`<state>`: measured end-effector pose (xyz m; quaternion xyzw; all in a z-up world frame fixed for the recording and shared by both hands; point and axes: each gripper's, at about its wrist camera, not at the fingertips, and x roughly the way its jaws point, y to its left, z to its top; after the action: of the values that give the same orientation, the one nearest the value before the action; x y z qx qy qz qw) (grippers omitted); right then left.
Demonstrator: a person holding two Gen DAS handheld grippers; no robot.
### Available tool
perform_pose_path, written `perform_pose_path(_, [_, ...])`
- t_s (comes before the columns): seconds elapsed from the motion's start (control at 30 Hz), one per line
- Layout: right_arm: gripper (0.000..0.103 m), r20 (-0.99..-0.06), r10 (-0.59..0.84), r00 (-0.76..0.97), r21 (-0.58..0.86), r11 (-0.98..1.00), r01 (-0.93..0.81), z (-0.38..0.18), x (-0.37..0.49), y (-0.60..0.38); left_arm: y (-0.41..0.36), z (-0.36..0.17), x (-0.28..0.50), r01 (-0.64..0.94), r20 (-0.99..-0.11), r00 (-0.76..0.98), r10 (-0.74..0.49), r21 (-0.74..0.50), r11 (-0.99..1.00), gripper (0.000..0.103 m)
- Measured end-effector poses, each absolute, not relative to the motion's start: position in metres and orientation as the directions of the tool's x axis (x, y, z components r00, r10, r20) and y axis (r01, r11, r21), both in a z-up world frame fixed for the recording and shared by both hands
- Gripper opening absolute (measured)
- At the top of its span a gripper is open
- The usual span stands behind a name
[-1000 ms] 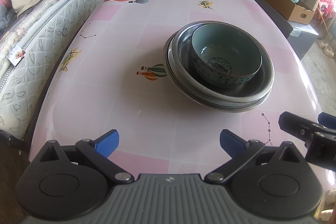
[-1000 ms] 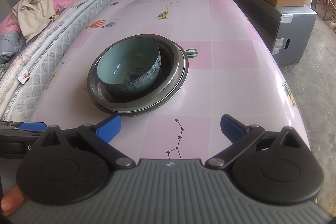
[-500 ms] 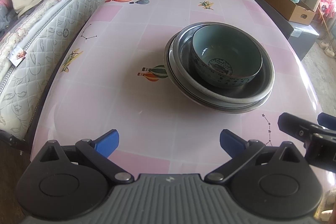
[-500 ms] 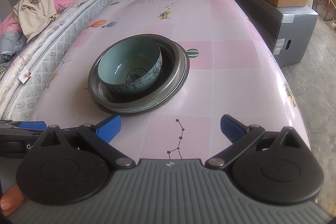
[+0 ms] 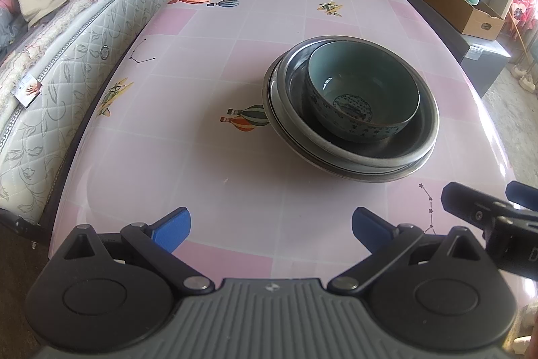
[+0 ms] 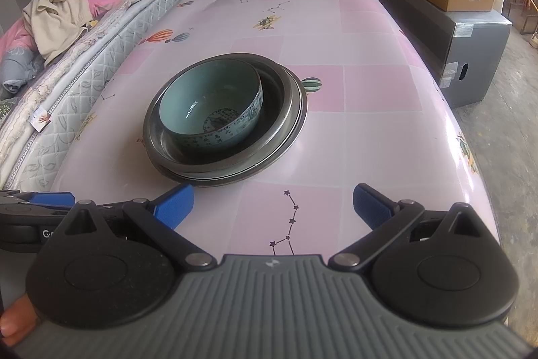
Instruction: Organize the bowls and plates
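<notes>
Both claws, left (image 5: 270, 226) and right (image 6: 273, 202), agape; bowl (image 5: 363, 96) apparently atop stacked plates (image 5: 349, 157)

Soft daylight from the right, sharp focus, fisheye-curved edges, dark corners

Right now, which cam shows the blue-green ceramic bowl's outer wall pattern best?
Right wrist: the blue-green ceramic bowl tilts, showing its patterned outer wall with characters. Left wrist shows the bowl mostly from above, only a thin strip of wall.

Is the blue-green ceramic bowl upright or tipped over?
Upright. The blue-green ceramic bowl sits mouth-up inside the stacked grey metal dishes, its empty interior and patterned bottom visible.
</notes>
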<state>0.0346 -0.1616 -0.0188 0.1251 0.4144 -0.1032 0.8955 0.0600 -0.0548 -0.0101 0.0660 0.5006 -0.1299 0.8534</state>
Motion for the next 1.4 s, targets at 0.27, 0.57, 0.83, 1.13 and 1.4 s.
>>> perform_pose_path(0.27, [0.101, -0.771, -0.077, 0.632, 0.142, 0.947, 0.288, -0.0193, 0.0351, -0.162, -0.0546, -0.0099, 0.0603, 0.288, -0.872, 0.464, -0.156, -0.018, 0.958, 0.103])
perform_pose_path(0.57, [0.101, -0.772, -0.076, 0.631, 0.141, 0.948, 0.286, -0.021, 0.0351, -0.1618, -0.0547, -0.0113, 0.0605, 0.285, -0.875, 0.459, -0.154, -0.02, 0.958, 0.103])
perform_pose_path(0.83, [0.101, -0.773, -0.075, 0.63, 0.141, 0.948, 0.286, -0.0212, 0.035, -0.162, -0.0544, -0.012, 0.0606, 0.285, -0.876, 0.457, -0.155, -0.021, 0.958, 0.103])
perform_pose_path(1.13, [0.101, -0.774, -0.073, 0.629, 0.142, 0.948, 0.285, -0.0227, 0.035, -0.1616, -0.0537, -0.0128, 0.0609, 0.282, -0.877, 0.456, -0.154, -0.022, 0.959, 0.103])
perform_pose_path(1.4, [0.101, -0.774, -0.074, 0.629, 0.141, 0.948, 0.284, -0.023, 0.0347, -0.1612, -0.0535, -0.0126, 0.0609, 0.281, -0.877, 0.456, -0.153, -0.022, 0.96, 0.103])
